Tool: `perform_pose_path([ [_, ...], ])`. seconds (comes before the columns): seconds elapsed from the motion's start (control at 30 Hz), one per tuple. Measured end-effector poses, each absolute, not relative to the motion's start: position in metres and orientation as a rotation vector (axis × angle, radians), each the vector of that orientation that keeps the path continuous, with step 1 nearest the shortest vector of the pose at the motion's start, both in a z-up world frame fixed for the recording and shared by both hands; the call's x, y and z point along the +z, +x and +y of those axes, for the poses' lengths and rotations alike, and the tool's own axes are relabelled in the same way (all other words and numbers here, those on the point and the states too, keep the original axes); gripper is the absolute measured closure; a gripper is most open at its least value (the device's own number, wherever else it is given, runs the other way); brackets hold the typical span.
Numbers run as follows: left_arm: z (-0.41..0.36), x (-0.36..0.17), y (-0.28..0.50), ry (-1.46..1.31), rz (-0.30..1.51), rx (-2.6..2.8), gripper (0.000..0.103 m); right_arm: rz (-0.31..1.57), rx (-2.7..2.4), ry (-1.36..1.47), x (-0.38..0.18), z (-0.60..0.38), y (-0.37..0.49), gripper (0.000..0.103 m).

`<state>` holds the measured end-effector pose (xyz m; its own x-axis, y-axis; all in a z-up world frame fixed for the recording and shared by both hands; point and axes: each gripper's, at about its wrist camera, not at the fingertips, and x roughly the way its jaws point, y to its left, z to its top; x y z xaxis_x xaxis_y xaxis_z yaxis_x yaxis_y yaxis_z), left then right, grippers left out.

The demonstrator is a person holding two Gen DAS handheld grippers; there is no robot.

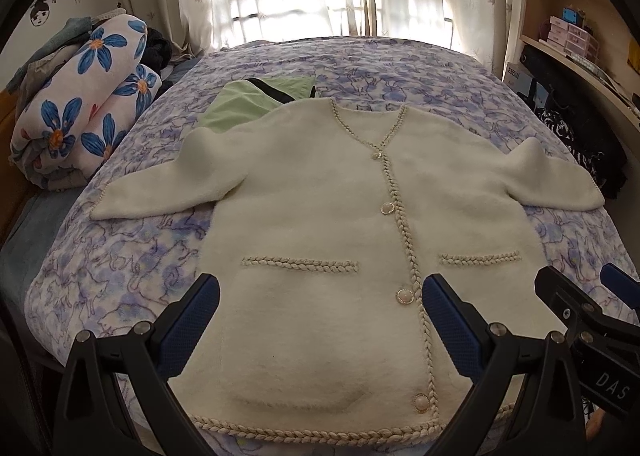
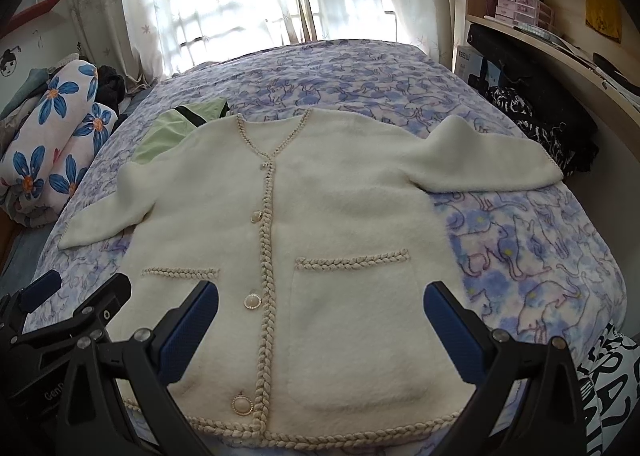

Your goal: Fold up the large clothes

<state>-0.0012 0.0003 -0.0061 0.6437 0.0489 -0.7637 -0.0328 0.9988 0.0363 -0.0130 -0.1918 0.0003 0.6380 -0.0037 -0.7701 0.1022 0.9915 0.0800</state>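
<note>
- Cream cardigan (image 1: 320, 224) lay flat, front up and buttoned, across the middle of the frame on the blue-patterned bedspread (image 1: 120, 264); hem at the lower edge, neckline toward the top centre.
- Both sleeves spread outward: left sleeve (image 1: 160, 180) pointed to mid-left, right sleeve (image 2: 492, 160) to the upper right of the right wrist view.
- Left gripper (image 1: 320, 320) hung over the lower body of the cardigan, fingers wide apart, holding nothing; the blue pads (image 1: 192, 320) framed the left pocket and lower buttons.
- Right gripper (image 2: 322, 320) likewise spread wide and empty, above the right pocket (image 2: 352, 328) near the hem.
- Green garment (image 1: 256, 104) sat partly tucked under the cardigan's shoulder, upper left of centre; best left out of any pinch.
- Judged step: folding not yet started, first grasp pending. Likely a sleeve or side fold first.
- To do it well: pinch a cuff and the shoulder seam together, carry the sleeve across the button line, keep it flat.
- The fabric looked thick and fluffy, so take a deep bite; a shallow pinch may slip.
- Braided hem trim (image 1: 320, 430) gave a good straight line for squaring the fold.
- The rolled floral blanket (image 1: 88, 104) at upper left was well apart, no obstacle.
</note>
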Motion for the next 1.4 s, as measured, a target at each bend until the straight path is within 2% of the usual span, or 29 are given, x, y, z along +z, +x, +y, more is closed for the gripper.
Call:
perform_pose_path([
  [1.4,0.000,-0.016,-0.004,0.029,0.898,0.045,0.003,0.885,-0.064,0.116,-0.004,-0.191,-0.012,0.000],
])
